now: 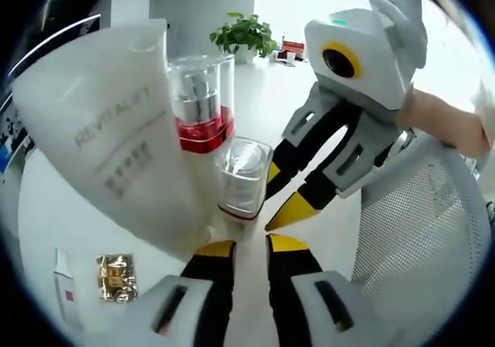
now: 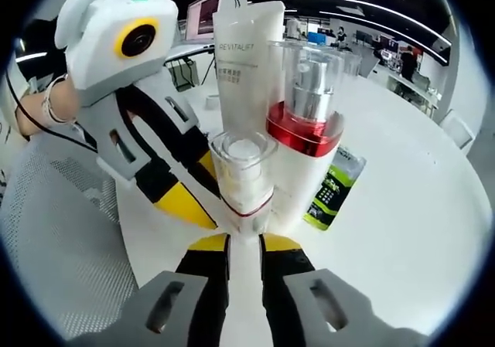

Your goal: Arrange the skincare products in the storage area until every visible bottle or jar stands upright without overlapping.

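A small clear-capped bottle (image 2: 244,173) with a red band at its base stands upright just ahead of my right gripper (image 2: 245,243). That gripper's jaws are open by a narrow gap with nothing between them. Behind the bottle stand a taller pump bottle (image 2: 305,107) with a red collar and a white REVITALIFT tube (image 2: 247,57). My left gripper (image 1: 252,246) is also narrowly open and holds nothing. Its left jaw sits by the foot of the tube (image 1: 116,130). The small bottle (image 1: 244,177) and pump bottle (image 1: 203,103) stand beyond it. The right gripper (image 1: 280,196) reaches in beside the small bottle.
On the white round table (image 2: 402,208), a green packet (image 2: 332,188) lies right of the bottles. A gold sachet (image 1: 116,277) and a slim white tube (image 1: 63,285) lie flat. A mesh chair back (image 1: 418,231) stands close on one side, and a potted plant (image 1: 244,34) sits at the table's far edge.
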`<act>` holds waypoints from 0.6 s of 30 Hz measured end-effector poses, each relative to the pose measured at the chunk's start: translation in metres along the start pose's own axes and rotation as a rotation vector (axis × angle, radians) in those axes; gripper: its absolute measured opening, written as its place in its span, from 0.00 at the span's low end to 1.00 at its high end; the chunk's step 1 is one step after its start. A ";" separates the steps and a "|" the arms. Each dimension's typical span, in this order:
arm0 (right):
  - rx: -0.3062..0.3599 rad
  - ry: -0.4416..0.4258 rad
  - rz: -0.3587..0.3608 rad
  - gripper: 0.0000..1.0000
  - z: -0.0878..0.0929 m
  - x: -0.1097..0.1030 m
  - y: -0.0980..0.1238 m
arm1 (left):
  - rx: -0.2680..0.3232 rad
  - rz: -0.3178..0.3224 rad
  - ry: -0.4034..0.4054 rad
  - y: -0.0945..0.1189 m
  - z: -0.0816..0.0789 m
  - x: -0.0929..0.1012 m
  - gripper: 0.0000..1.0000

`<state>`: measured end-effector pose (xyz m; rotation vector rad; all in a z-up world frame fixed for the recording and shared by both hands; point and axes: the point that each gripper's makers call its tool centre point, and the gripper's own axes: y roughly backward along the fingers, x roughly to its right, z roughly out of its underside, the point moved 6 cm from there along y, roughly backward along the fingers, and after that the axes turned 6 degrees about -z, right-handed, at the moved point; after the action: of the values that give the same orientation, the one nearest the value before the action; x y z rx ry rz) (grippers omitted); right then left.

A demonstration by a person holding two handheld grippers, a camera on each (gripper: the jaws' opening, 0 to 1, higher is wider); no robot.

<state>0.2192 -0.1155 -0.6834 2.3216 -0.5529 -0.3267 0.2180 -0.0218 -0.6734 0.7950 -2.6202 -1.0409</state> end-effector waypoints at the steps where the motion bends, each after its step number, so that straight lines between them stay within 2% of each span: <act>1: 0.001 0.001 0.001 0.15 0.000 0.000 0.001 | 0.001 0.000 -0.002 0.001 0.000 0.000 0.12; 15: 0.012 0.003 0.043 0.21 -0.006 -0.007 0.017 | 0.028 -0.029 0.009 0.024 -0.001 -0.007 0.13; 18: 0.012 0.005 0.048 0.22 -0.008 -0.010 0.020 | 0.033 -0.023 0.041 0.031 0.000 -0.008 0.13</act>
<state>0.2075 -0.1186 -0.6632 2.3162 -0.6090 -0.2954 0.2118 0.0015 -0.6525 0.8461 -2.6059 -0.9787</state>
